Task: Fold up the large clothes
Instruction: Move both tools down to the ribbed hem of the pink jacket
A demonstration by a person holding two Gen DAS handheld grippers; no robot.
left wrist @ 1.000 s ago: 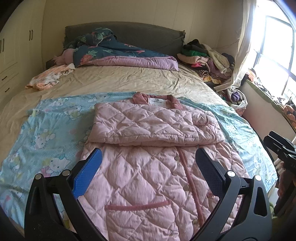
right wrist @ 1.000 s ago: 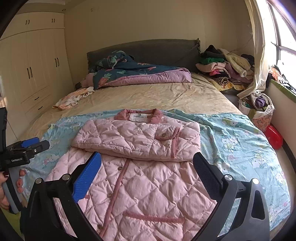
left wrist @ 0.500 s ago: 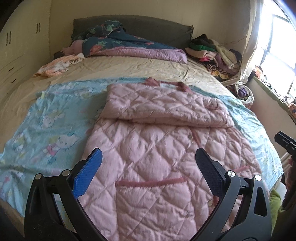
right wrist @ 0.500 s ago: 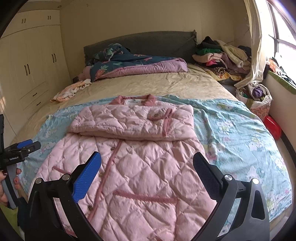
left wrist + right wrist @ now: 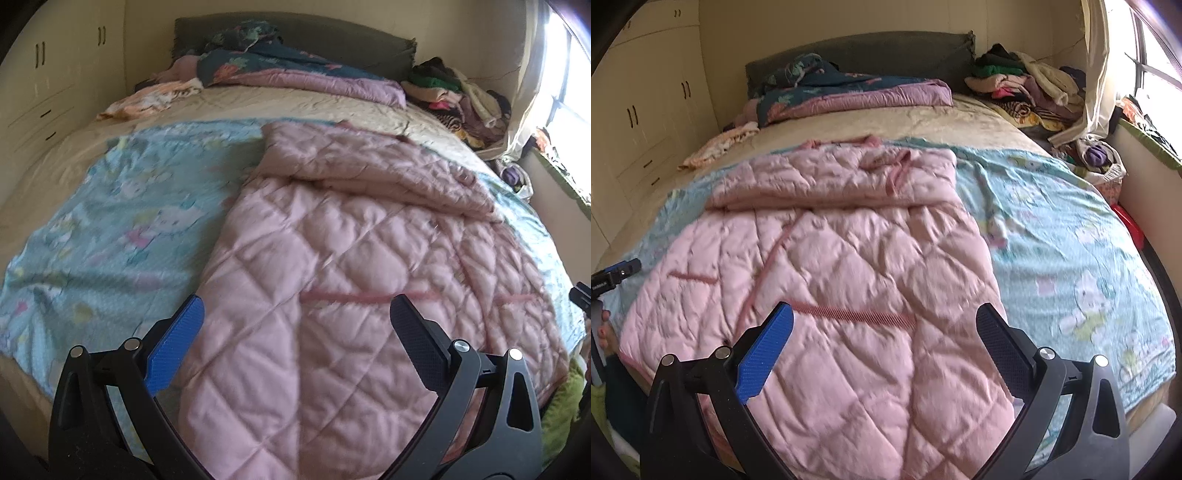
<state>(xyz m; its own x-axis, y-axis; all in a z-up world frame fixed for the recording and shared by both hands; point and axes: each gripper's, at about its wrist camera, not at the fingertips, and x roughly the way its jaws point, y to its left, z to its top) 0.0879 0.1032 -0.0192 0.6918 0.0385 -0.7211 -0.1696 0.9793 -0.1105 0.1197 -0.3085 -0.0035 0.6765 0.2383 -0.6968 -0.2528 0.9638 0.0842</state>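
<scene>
A pink quilted coat (image 5: 332, 266) lies flat on a light blue cartoon-print sheet (image 5: 122, 221) on the bed, its sleeves folded across the chest near the collar. It also shows in the right wrist view (image 5: 827, 258). My left gripper (image 5: 295, 343) is open and empty, low over the coat's lower left part. My right gripper (image 5: 882, 347) is open and empty over the coat's lower right part. The left gripper's tip shows at the left edge of the right wrist view (image 5: 613, 273).
A dark floral duvet (image 5: 280, 62) lies by the headboard. A pile of clothes (image 5: 1023, 81) sits at the bed's far right corner. A small peach garment (image 5: 147, 98) lies at the far left. Wardrobes (image 5: 646, 110) stand left, a window (image 5: 569, 88) right.
Both grippers have moved down and closer to the coat's lower half, so it fills more of both views. The coat has not moved. Both grippers stay open.
</scene>
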